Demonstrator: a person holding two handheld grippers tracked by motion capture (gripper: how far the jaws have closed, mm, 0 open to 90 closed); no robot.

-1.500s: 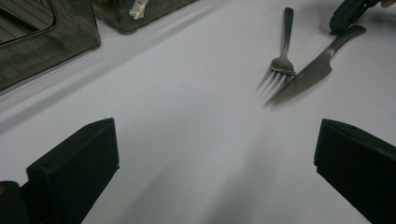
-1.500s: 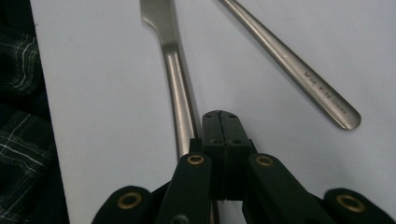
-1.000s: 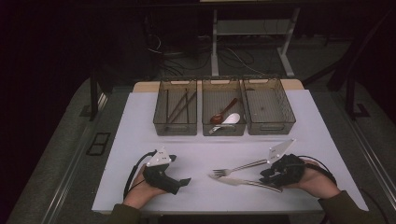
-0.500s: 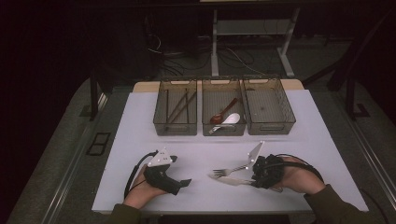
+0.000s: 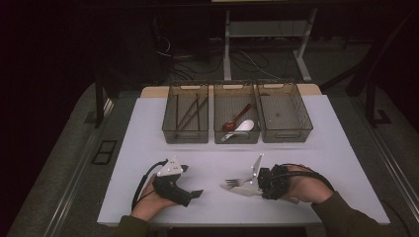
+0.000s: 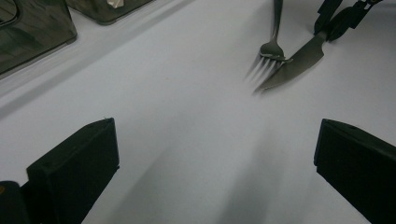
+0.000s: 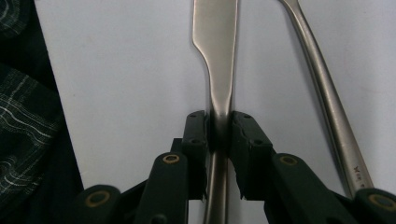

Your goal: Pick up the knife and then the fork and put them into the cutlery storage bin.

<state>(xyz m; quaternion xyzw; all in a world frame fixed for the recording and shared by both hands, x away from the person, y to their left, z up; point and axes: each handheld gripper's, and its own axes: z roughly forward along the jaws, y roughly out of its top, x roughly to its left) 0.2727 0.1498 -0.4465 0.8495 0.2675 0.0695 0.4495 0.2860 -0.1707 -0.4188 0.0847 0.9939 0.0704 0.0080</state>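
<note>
A steel knife (image 5: 243, 190) and a fork (image 5: 236, 181) lie side by side on the white table, near its front right. My right gripper (image 5: 258, 188) lies low over the knife. In the right gripper view its jaws (image 7: 219, 127) have just been closing and now press on the neck of the knife (image 7: 215, 46). The fork's handle (image 7: 322, 88) runs beside them, untouched. My left gripper (image 5: 193, 194) rests at the front left, its jaws (image 6: 215, 140) wide open on bare table. From there the fork (image 6: 271, 51) and knife (image 6: 294, 63) show farther off.
Three dark mesh bins stand in a row at the back. The left bin (image 5: 185, 139) holds chopsticks, the middle bin (image 5: 237, 139) holds spoons, and the right bin (image 5: 286, 137) looks bare. The table's front edge runs just below both hands.
My right hand has slid left along the table onto the knife, and its grey plate has tipped up. The left hand has stayed where it was.
</note>
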